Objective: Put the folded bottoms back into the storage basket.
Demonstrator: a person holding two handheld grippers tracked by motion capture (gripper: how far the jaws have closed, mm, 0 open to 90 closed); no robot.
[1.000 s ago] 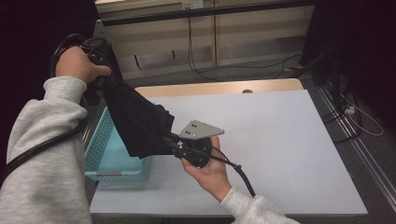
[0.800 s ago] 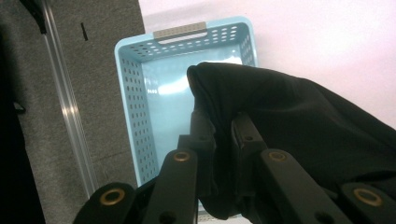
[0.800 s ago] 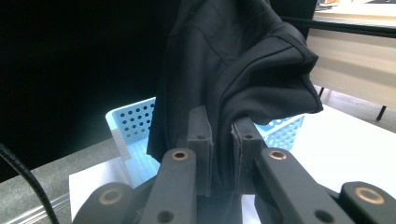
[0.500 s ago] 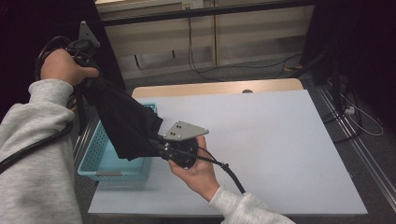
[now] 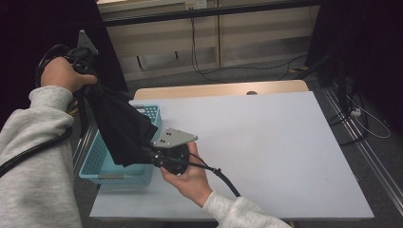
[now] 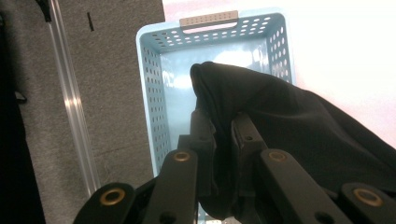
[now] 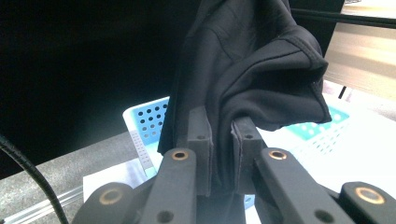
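Note:
A black cloth (image 5: 121, 128) hangs stretched between my two grippers above a light blue perforated basket (image 5: 100, 167) at the table's left edge. My left gripper (image 5: 84, 64) is raised at the far left, shut on the cloth's upper end. Lower down, over the basket's right rim, my right gripper (image 5: 151, 156) is shut on the cloth's bottom end. In the left gripper view the cloth (image 6: 289, 126) is pinched between the pads, with the basket (image 6: 159, 88) below. The right gripper view has the cloth (image 7: 247, 70) bunched above its closed jaws and the basket (image 7: 144, 119) behind.
The white table (image 5: 266, 147) stretches to the right of the basket. A wooden strip (image 5: 214, 90) borders its far edge. Grey floor with a metal rail (image 6: 70, 102) lies left of the basket, and cables (image 5: 366, 118) trail on the floor at the right.
Both hands have carried the stretched cloth leftward and slightly down, so it now hangs over the basket. Both grips stay the same.

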